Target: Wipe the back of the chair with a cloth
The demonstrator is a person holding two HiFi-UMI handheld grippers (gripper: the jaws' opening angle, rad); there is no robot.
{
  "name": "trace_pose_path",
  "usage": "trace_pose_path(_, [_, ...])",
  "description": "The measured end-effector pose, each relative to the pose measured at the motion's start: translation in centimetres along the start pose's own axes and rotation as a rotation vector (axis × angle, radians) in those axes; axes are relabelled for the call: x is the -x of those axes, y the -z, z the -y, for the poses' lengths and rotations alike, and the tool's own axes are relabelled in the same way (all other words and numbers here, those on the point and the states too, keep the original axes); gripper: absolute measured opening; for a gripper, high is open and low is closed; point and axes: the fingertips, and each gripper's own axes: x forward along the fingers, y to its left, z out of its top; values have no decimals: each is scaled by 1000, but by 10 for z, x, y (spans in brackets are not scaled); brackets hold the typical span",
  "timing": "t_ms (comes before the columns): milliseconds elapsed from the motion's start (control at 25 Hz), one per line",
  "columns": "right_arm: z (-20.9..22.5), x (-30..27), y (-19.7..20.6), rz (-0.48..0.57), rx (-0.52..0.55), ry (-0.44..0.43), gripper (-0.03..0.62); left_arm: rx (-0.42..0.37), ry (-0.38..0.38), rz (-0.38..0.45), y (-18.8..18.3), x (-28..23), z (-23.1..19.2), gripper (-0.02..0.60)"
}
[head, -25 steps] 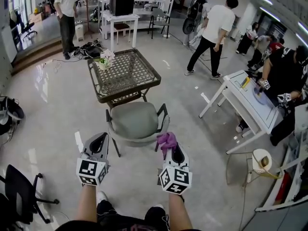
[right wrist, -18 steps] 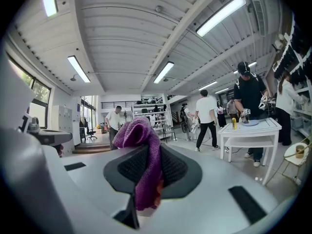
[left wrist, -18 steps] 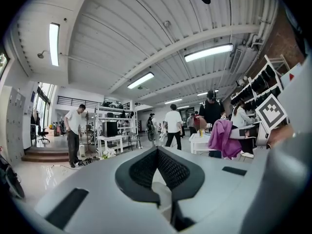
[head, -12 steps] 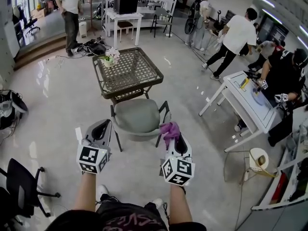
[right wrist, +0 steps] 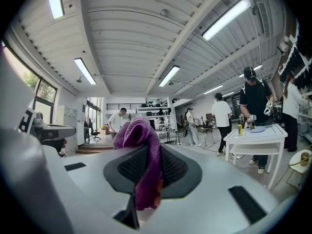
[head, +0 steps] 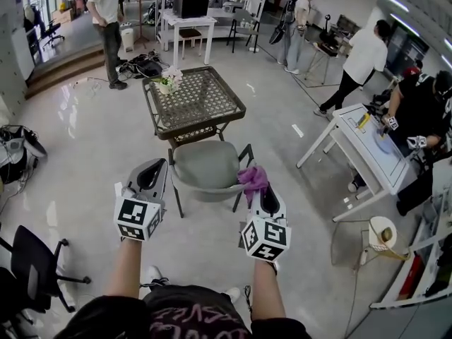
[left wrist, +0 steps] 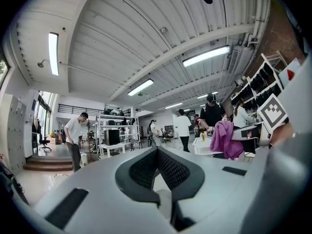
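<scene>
Directly ahead and below: chair (head: 205,167), back rim nearest, drawn closer than a second ago — approach nearly complete, wiping not begun. Purple cloth (head: 253,178) pinched in fingers of right gripper (head: 258,191), at the chair's right edge. Fingers of left gripper (head: 161,165) pressed together, empty.

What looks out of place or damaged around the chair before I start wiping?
Nothing stands out. The chair stands upright by the table, its seat bare. The cloth is bunched but pinched in the right gripper. The left gripper is shut and empty.
</scene>
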Motion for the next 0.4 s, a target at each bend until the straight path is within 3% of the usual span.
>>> trace_pose_path(400, [-9, -1, -10, 2, 16, -11, 78, -12, 8, 1, -13, 1, -4, 9])
